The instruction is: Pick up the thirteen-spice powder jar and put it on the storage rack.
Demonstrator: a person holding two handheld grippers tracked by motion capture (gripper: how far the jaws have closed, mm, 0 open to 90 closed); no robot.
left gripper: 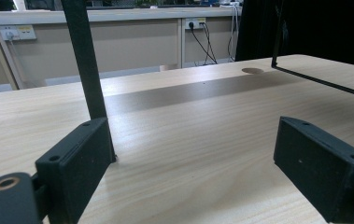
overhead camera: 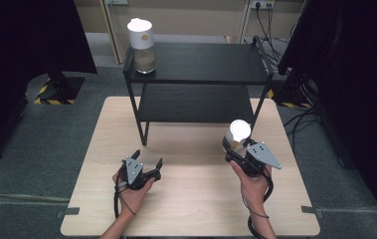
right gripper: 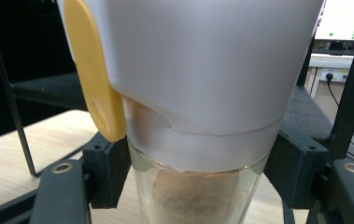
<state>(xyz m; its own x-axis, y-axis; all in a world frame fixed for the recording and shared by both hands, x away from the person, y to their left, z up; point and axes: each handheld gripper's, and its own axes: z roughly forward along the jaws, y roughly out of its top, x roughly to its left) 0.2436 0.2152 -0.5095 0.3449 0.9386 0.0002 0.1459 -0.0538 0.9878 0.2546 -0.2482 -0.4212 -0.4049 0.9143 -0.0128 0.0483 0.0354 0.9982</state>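
My right gripper [overhead camera: 235, 148] is shut on a glass jar [overhead camera: 238, 134] with a white lid, held above the table near the shelf's right front leg. In the right gripper view the jar [right gripper: 198, 93] is close up, with brown powder in its glass base and a yellow tab [right gripper: 93, 70] on the lid; both pads [right gripper: 107, 170] press on the glass. A second jar [overhead camera: 141, 46] of the same kind stands on the top left corner of the black shelf [overhead camera: 196, 64]. My left gripper [overhead camera: 147, 160] rests open on the table, its jaws [left gripper: 193, 168] wide apart with nothing between them.
The black two-tier shelf stands at the back of the light wooden table [overhead camera: 191, 204]. One of its legs [left gripper: 85, 60] rises just beyond my left gripper's left jaw. Dark screens flank the table on both sides, and cables lie on the floor at the right.
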